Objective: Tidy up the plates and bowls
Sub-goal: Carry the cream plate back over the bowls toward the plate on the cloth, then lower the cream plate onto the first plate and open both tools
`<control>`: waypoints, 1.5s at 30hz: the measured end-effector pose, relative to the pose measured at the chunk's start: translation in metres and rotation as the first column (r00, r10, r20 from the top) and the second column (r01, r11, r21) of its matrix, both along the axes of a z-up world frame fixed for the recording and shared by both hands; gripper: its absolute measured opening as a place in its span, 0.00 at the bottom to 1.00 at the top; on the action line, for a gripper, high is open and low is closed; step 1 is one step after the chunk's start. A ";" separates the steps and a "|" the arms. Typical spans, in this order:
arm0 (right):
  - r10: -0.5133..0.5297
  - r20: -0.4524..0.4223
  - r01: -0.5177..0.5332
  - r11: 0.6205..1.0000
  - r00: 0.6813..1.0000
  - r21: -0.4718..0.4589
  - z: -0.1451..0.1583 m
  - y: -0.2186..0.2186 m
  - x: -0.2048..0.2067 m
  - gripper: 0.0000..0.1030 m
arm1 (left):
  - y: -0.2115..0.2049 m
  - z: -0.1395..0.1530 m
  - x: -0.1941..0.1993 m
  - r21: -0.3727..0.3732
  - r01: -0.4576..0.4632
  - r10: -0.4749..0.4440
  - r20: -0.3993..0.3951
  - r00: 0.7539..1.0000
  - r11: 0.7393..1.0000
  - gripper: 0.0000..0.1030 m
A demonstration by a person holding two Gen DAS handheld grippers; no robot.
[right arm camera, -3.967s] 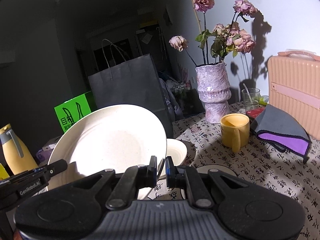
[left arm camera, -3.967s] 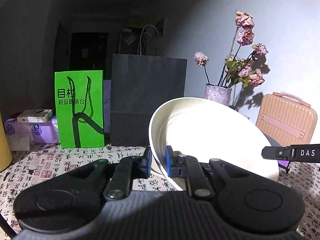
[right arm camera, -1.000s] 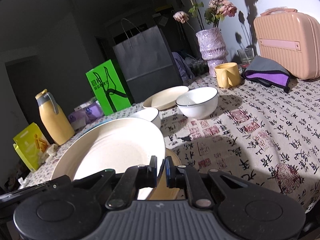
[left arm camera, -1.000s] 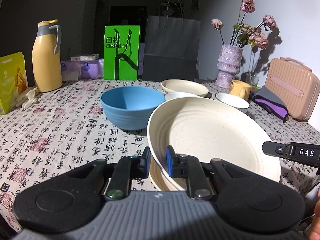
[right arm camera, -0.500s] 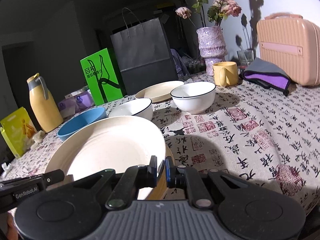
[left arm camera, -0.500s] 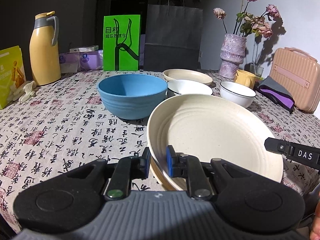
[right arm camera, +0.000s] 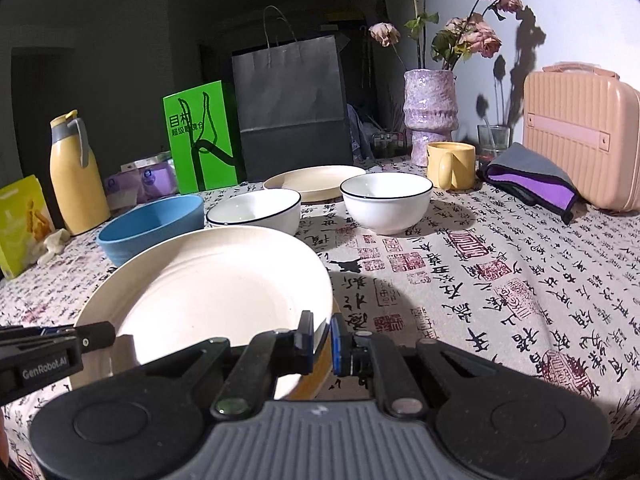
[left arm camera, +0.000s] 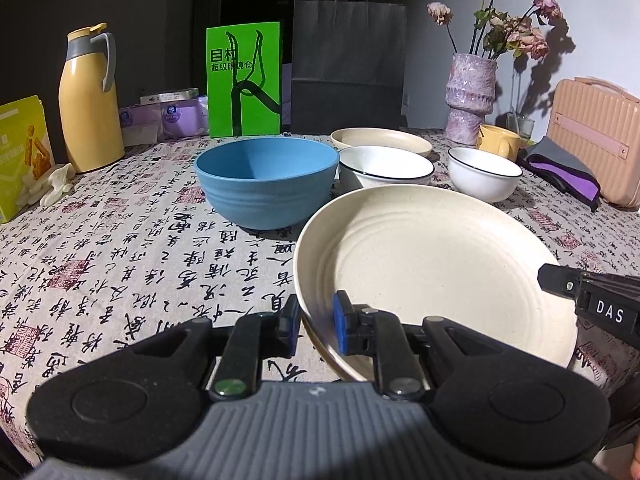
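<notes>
Holding one cream plate [left arm camera: 432,264] from both sides: left gripper [left arm camera: 314,322] pinches the near-left rim, its blue pads narrow on the thin edge; right gripper [right arm camera: 320,338] clamps the opposite rim the same way. Two-sided hold likely chosen because the plate is wide and shallow, so a single pinch at the rim would let it tip.

Plate sits low over the near edge of the tabletop [left arm camera: 120,264], tilted slightly. Beneath it a tan-edged dish [right arm camera: 316,376] peeks out at the near side; cannot tell whether the two touch. Judgement: plate is being stacked on its match, release not yet made.

Materials and shapes:
- Cream plate: matte, faintly speckled, concentric ridges stepping down to a flat well. Looks light, perhaps wheat-straw plastic.
- Blue bowl [left arm camera: 266,182]: same matte finish, ribbed lower wall, deep and round, well apart behind the plate.
- Two white bowls [right arm camera: 256,212] [right arm camera: 386,202]: glossy, thin dark rim line, ceramic by the sheen.
- Second cream plate [right arm camera: 316,182] further back, flat on the cloth.
- Tablecloth: coarse weave printed with black calligraphy and red seals.

Bowls are grouped mid-table, probably awaiting nesting by kind. Risk: smooth rim may slip if one gripper lets go before the plate seats.
</notes>
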State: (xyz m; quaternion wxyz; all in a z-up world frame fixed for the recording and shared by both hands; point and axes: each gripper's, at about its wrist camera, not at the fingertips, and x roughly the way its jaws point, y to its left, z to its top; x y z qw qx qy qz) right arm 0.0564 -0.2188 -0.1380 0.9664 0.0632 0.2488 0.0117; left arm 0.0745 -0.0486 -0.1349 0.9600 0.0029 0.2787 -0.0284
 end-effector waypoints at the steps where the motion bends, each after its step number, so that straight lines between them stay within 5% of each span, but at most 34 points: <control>1: -0.001 0.000 0.001 1.000 1.000 -0.008 0.000 0.000 0.000 0.09 | 0.000 -0.001 0.000 0.005 -0.001 0.001 0.002 1.000 1.000 0.17; 20: -0.007 0.021 0.011 0.982 1.000 -0.187 -0.010 0.018 -0.001 0.10 | -0.011 -0.008 0.003 0.101 -0.008 0.005 0.023 1.000 0.995 0.18; 45: -0.005 0.012 0.007 0.981 1.000 -0.191 -0.014 0.018 -0.001 0.12 | -0.013 -0.013 0.007 0.129 0.000 -0.002 0.015 1.000 0.992 0.20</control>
